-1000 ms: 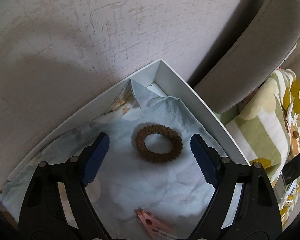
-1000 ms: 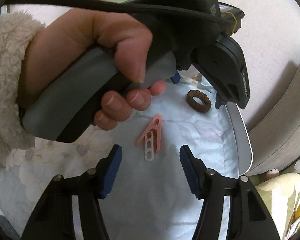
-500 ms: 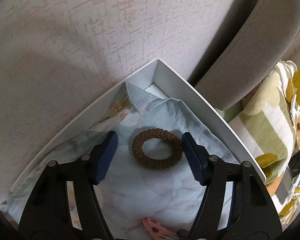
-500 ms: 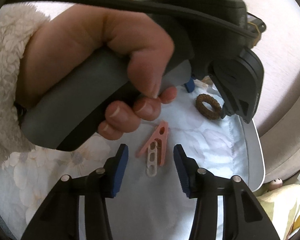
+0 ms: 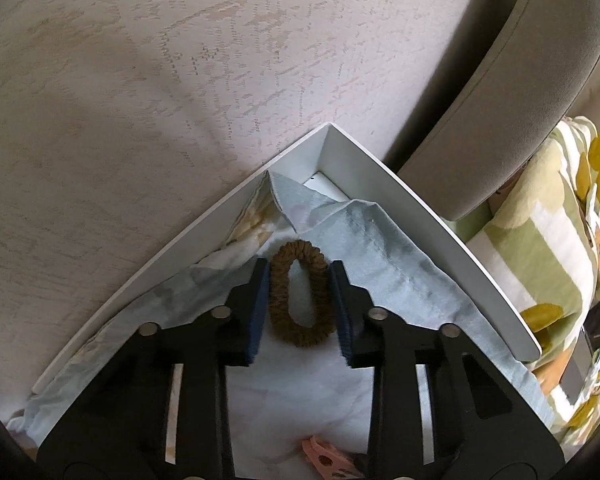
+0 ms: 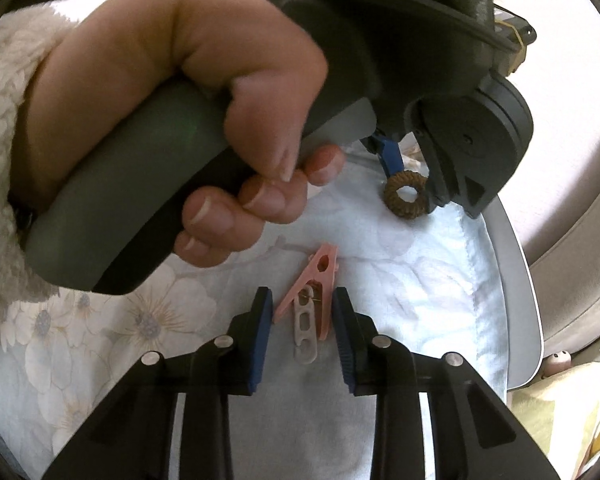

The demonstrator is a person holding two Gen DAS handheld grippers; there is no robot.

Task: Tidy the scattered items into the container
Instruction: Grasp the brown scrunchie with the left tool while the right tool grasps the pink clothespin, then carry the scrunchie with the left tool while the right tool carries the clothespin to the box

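Note:
A brown scrunchie lies on a pale floral cloth inside a white tray. My left gripper points down at it with its jaws closing. The blue pads press on both sides and squeeze the ring into an oval. The right wrist view shows the same scrunchie under the left gripper. A pink clothes peg lies nearer, with a white peg between its legs. My right gripper is closing on the pink peg, and both pads touch its legs.
A person's hand in a fleece sleeve holds the left gripper's handle and fills the upper right wrist view. A textured beige wall borders the tray. Beside it are a grey cushion and a green-yellow blanket.
Both pairs of jaws have narrowed. The left pads came in against the scrunchie and pressed it from round to oval. The right pads closed in onto the pink peg.

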